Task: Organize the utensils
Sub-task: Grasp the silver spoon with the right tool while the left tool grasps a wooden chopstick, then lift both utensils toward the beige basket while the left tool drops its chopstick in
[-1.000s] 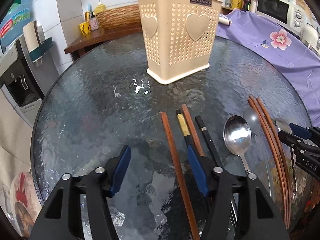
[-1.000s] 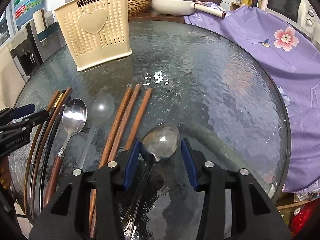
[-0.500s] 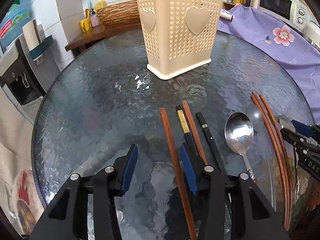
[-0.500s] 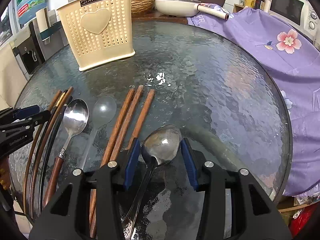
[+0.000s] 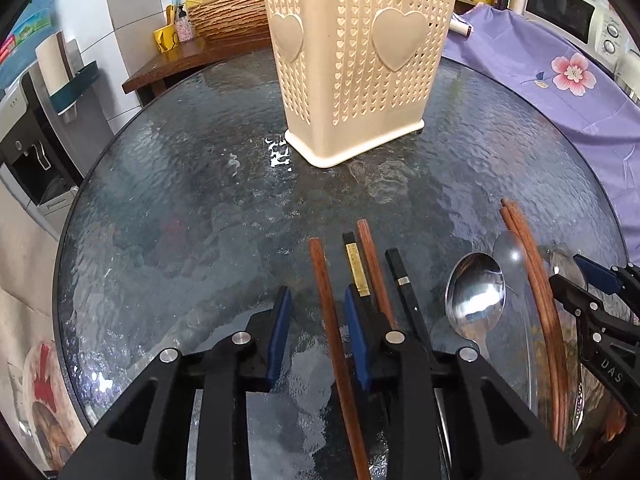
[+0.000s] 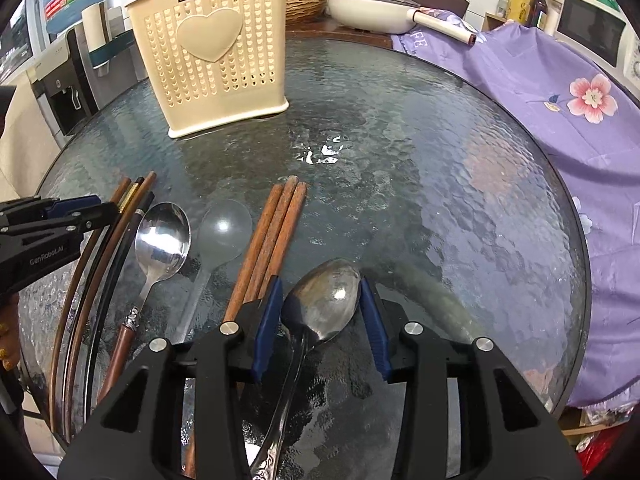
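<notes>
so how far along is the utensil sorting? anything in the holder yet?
Nothing looks done: every utensil in view lies on the glass table; the holder's inside is hidden. In hand: nothing gripped. The left gripper is open around a brown chopstick; the right gripper is open around the dark metal spoon. Left: the other chopsticks, shiny spoon and clear spoon.
</notes>
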The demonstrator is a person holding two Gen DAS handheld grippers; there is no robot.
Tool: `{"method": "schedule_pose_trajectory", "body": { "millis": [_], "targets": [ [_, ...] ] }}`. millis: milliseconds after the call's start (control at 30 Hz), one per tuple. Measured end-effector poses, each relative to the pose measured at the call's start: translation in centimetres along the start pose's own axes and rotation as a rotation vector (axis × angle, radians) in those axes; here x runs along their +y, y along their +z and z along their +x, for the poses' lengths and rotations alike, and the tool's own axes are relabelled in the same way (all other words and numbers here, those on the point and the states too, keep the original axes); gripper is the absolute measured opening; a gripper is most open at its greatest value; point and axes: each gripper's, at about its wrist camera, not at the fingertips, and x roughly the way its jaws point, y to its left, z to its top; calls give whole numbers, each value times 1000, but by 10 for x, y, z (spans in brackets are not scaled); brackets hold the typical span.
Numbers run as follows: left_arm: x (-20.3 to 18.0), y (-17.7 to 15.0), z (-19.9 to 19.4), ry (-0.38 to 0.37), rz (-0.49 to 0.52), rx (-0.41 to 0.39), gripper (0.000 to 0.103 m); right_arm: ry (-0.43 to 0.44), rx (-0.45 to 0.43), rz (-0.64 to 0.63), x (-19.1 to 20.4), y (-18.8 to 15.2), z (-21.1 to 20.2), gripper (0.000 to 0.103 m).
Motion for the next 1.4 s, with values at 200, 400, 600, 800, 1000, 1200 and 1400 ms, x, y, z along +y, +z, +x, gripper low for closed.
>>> {"method": "schedule_pose_trajectory", "body": {
  "millis": [200,400,600,800,1000,1200,1400],
  "targets": [
    [-1,2,0,-9,6,3,19,10,1,-13,0,1,1,40],
    [-4,5,2,-9,11,7,9,9,-5,-27,2,2,1,39],
    [-2,6,2,-13,-6,-5,8,16,-24,-27,2,1,1,39],
    [3,8,2,-21,-28,-16,7,30,-52,-14,-4,1,-3,39],
    [9,11,-11,-30,-40,-56,7,59,-100,5,-14,5,-15,39],
    [15,16,-41,-71,-63,-140,7,120,-193,26,-21,12,-41,38],
    [11,18,-68,-91,-50,-207,7,152,-254,23,-26,14,-62,37]
  ]
}}
